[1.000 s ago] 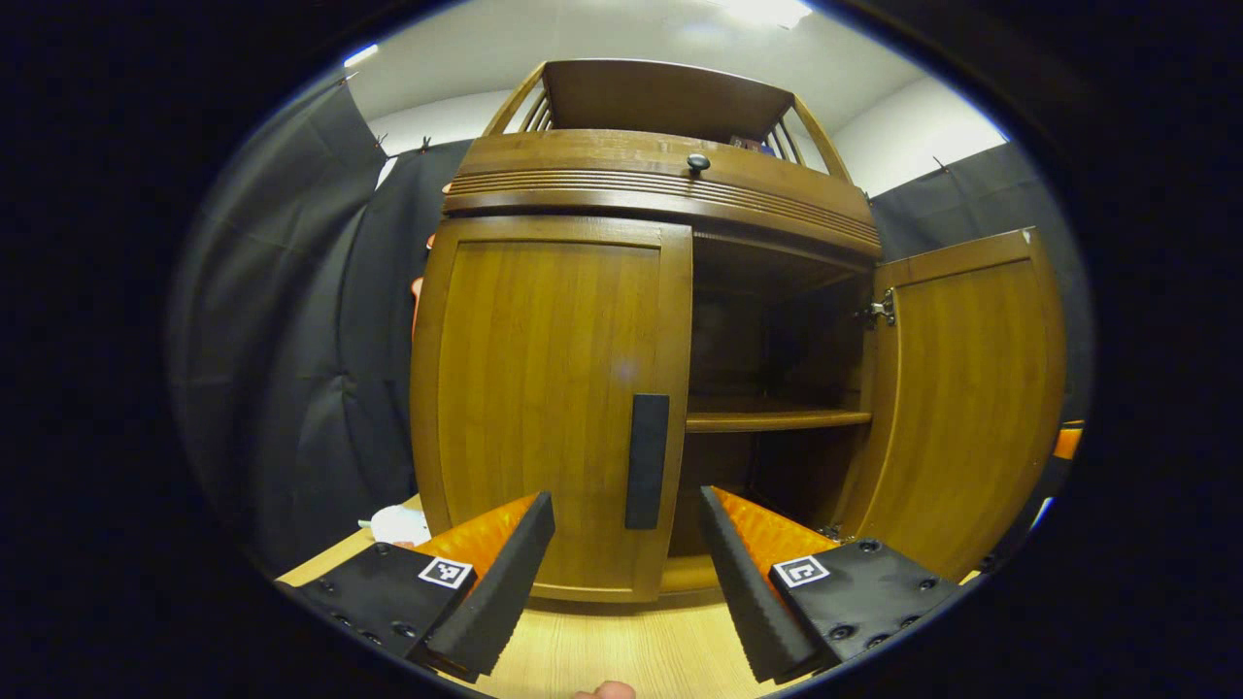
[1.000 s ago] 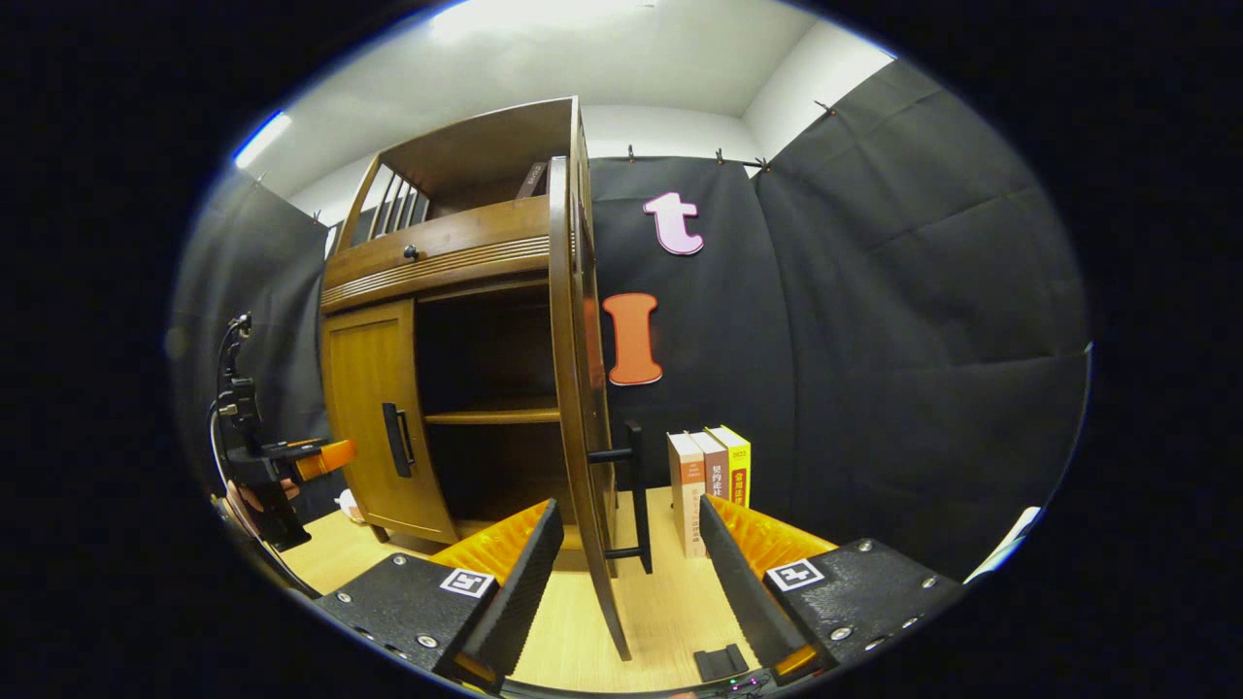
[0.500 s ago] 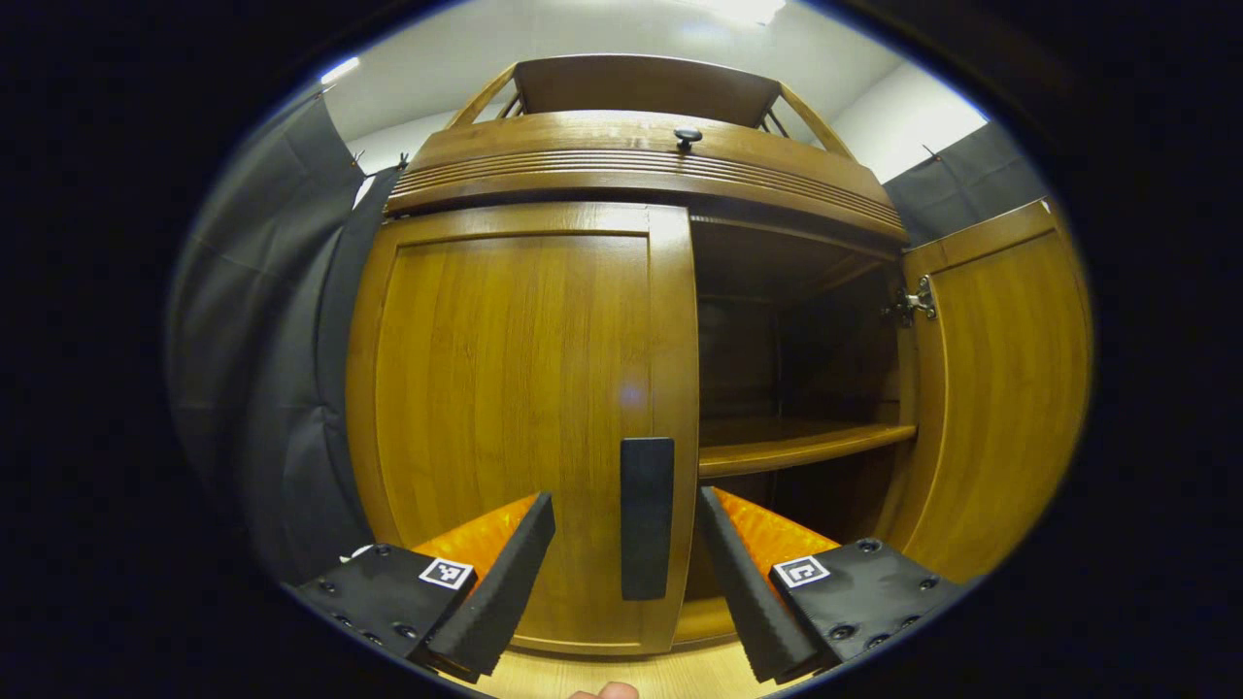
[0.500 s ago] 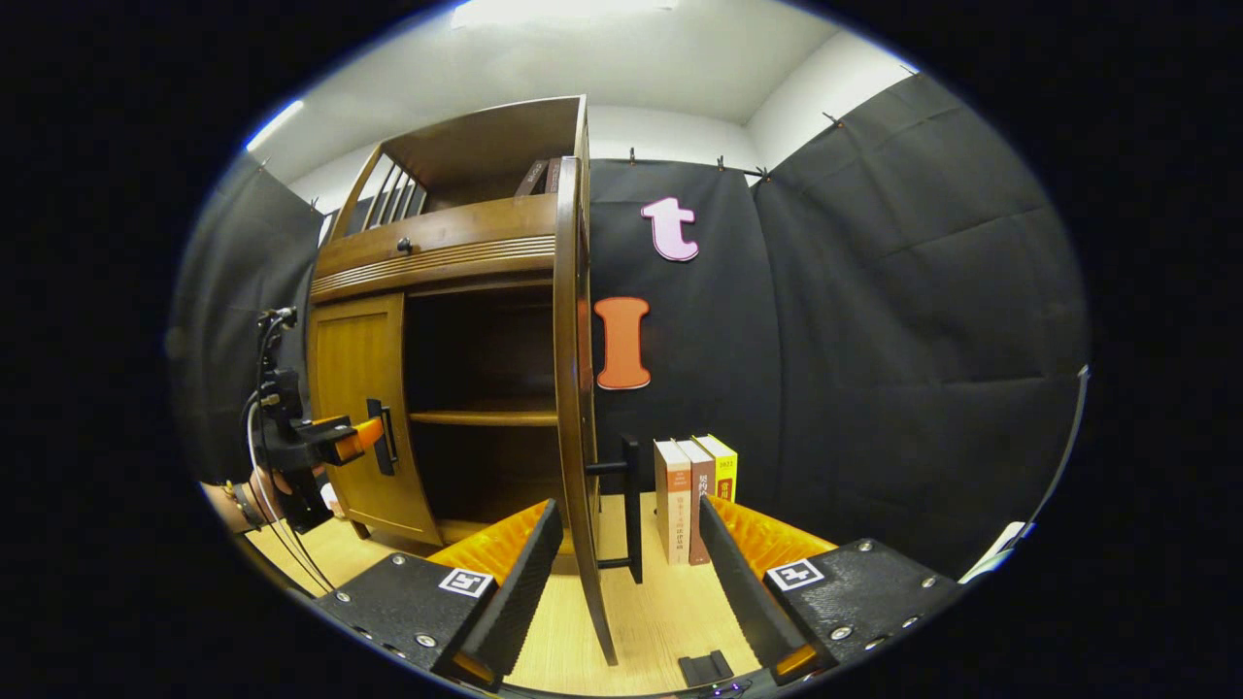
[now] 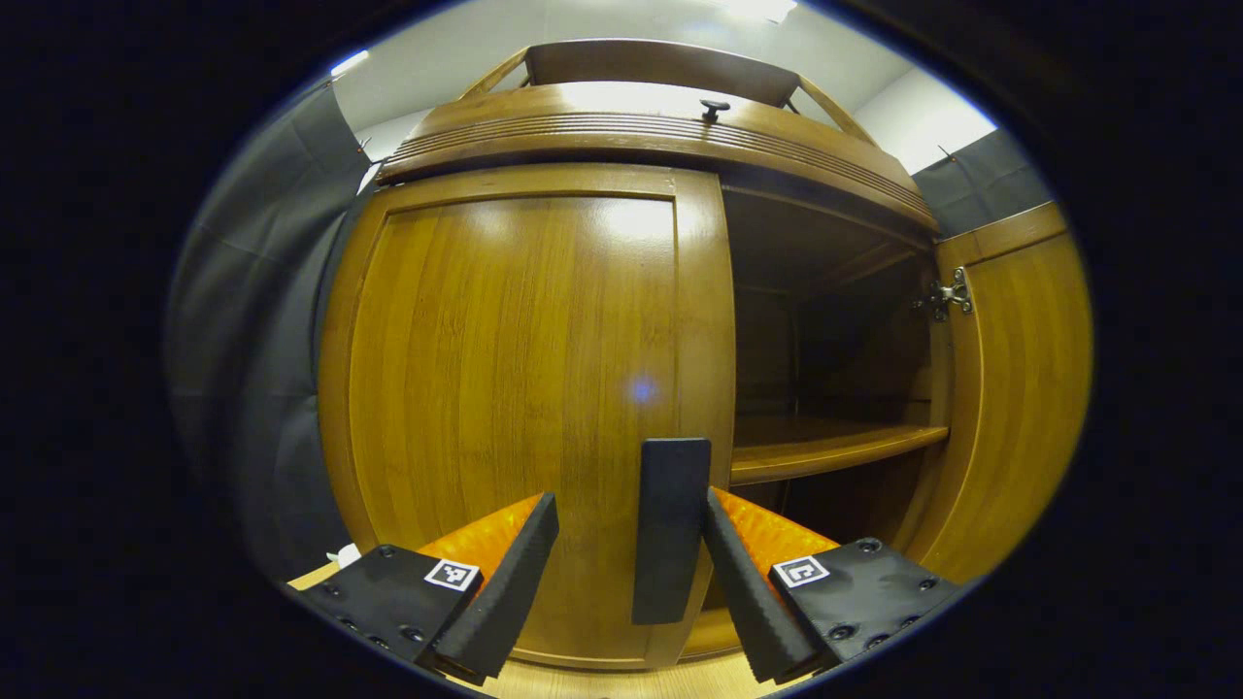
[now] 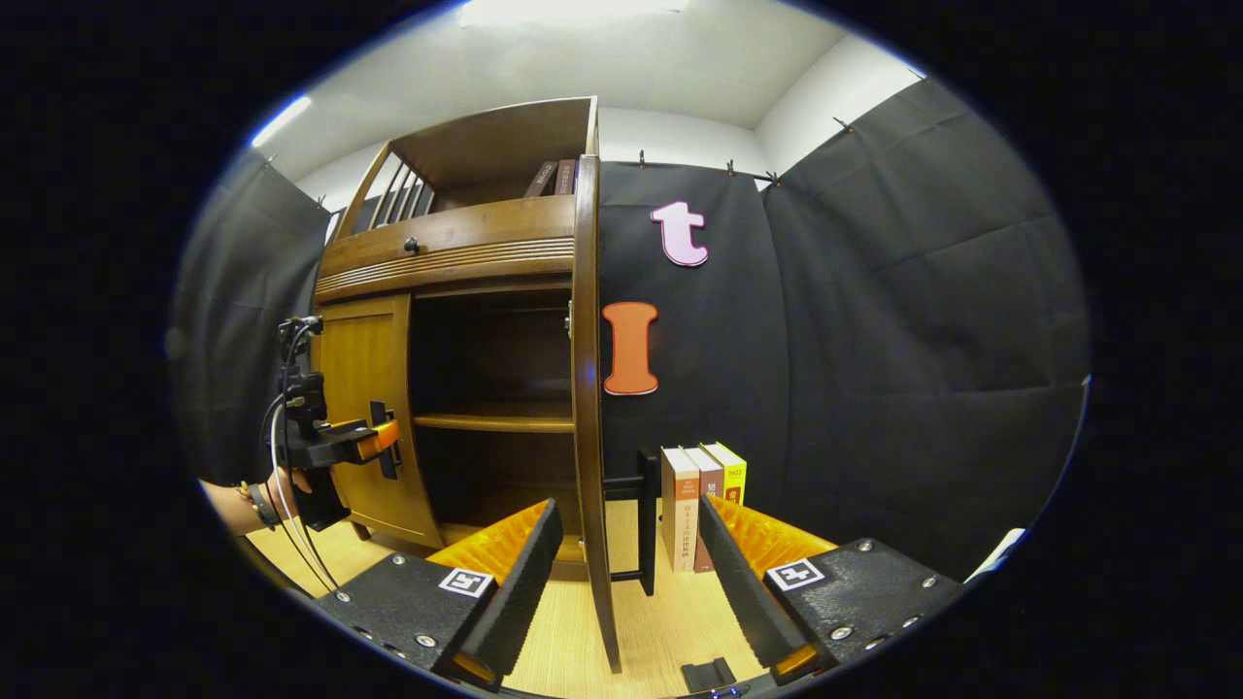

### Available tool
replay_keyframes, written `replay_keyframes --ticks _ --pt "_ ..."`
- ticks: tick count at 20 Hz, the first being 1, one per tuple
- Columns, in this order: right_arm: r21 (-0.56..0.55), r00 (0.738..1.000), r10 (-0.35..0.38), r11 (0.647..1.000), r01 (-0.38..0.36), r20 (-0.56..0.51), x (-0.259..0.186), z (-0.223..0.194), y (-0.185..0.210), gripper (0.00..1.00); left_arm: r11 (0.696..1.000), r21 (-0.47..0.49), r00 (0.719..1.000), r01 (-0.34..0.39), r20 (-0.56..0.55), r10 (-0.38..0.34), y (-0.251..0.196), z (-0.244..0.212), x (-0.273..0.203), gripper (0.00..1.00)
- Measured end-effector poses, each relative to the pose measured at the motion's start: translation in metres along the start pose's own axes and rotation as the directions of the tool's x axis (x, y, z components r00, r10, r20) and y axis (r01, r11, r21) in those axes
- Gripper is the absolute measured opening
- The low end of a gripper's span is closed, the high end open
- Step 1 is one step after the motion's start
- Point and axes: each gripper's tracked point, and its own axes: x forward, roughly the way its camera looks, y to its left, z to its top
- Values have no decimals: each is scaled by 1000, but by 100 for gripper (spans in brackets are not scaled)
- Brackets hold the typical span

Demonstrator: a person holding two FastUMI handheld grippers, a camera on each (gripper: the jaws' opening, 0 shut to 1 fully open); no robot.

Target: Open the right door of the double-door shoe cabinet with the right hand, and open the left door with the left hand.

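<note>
The shoe cabinet stands at my 12 o'clock with its left door closed, and my left gripper is wide open around the door handle, holding nothing, while my right gripper is open around the edge of the open right door.

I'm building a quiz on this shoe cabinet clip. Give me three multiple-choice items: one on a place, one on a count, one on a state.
1. Where do the books stand?
A. on the tabletop beside the open right door
B. on the inner shelf
C. on the floor

2. How many books stand there?
A. one
B. three
C. five

3. The left door is:
A. removed
B. wide open
C. closed

Key:
1 A, upright right of the right door.
2 B, three spines.
3 C, flush with the frame, handle between the left tool's fingers.
</note>
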Motion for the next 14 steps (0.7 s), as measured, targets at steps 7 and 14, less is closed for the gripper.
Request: replay_keyframes --ticks 7,14 --pt "19 1000 -17 1000 17 3 2 2 1 87 999 -30 999 32 18 -32 -8 -1 6 96" --pt "-14 1000 -28 1000 28 -1 -4 4 6 87 1000 3 1000 29 -2 -29 -23 1 6 37"
